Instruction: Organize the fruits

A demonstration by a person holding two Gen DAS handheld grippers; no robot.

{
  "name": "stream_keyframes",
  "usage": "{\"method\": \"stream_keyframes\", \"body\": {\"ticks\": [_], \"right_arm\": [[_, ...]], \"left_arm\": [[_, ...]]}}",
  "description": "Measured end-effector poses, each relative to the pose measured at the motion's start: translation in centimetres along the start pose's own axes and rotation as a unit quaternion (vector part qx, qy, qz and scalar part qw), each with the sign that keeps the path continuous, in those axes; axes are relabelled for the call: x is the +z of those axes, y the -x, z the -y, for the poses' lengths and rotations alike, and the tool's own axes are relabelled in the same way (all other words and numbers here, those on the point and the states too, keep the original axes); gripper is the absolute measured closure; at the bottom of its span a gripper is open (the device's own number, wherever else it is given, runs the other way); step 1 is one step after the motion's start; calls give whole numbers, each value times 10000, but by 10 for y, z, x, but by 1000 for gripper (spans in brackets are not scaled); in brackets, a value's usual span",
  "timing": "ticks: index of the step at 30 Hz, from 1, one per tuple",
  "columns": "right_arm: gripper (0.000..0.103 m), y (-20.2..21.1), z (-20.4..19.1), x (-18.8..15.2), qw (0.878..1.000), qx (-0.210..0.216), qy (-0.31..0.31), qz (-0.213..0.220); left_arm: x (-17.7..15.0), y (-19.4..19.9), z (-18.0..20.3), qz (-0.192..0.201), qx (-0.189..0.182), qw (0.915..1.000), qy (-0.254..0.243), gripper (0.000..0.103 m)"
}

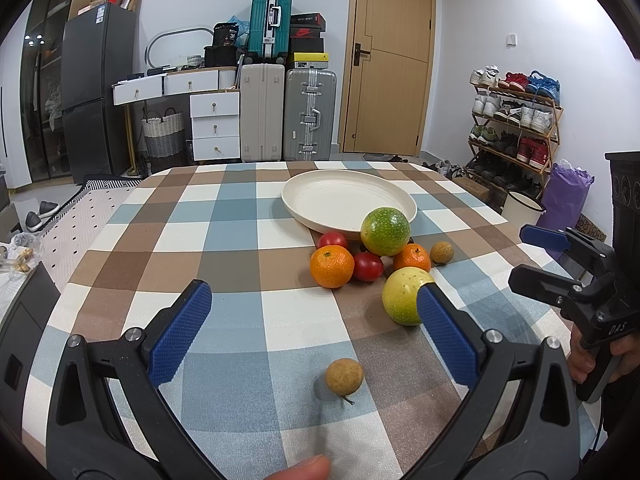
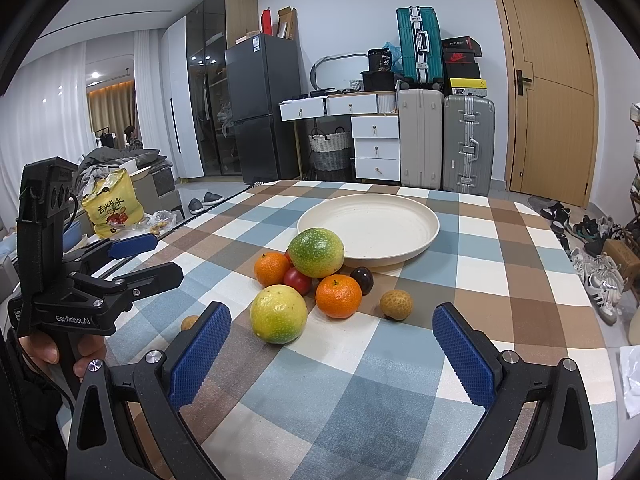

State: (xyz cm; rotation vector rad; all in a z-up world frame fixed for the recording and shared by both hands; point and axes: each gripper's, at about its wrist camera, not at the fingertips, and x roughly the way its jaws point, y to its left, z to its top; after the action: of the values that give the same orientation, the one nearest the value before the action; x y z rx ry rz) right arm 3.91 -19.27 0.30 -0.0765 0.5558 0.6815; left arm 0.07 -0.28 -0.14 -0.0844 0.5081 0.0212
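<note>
A cream plate (image 1: 320, 200) (image 2: 404, 216) sits empty on the checked tablecloth. In front of it lie a green passion fruit (image 1: 385, 231) (image 2: 316, 252), a yellow one (image 1: 402, 296) (image 2: 279, 314), two tangerines (image 1: 332, 266) (image 1: 412, 258) (image 2: 338, 296) (image 2: 272, 268), two tomatoes (image 1: 367, 266) (image 1: 332, 240) (image 2: 297, 280), a dark plum (image 2: 362, 279) and a longan (image 1: 441, 252) (image 2: 395, 304). Another longan (image 1: 344, 376) (image 2: 189, 322) lies between my left gripper's open fingers. My left gripper (image 1: 316, 312) is open and empty. My right gripper (image 2: 332, 332) is open and empty, just short of the fruit pile.
The table's far edge faces suitcases (image 1: 288, 114), a drawer unit (image 1: 214, 120) and a door (image 1: 390, 56). A shoe rack (image 1: 516, 120) stands to the right. A yellow bag (image 2: 112, 210) sits off the table's left side.
</note>
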Motion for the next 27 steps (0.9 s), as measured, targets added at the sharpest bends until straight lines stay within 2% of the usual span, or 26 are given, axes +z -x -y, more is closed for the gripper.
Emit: {"method": "stream_keyframes", "body": {"ticks": [27], "right_arm": [[0,-1,1,0,10000,-6,0,-11]], "left_arm": [[0,-2,4,-50,-106,9999,-28,1]]}}
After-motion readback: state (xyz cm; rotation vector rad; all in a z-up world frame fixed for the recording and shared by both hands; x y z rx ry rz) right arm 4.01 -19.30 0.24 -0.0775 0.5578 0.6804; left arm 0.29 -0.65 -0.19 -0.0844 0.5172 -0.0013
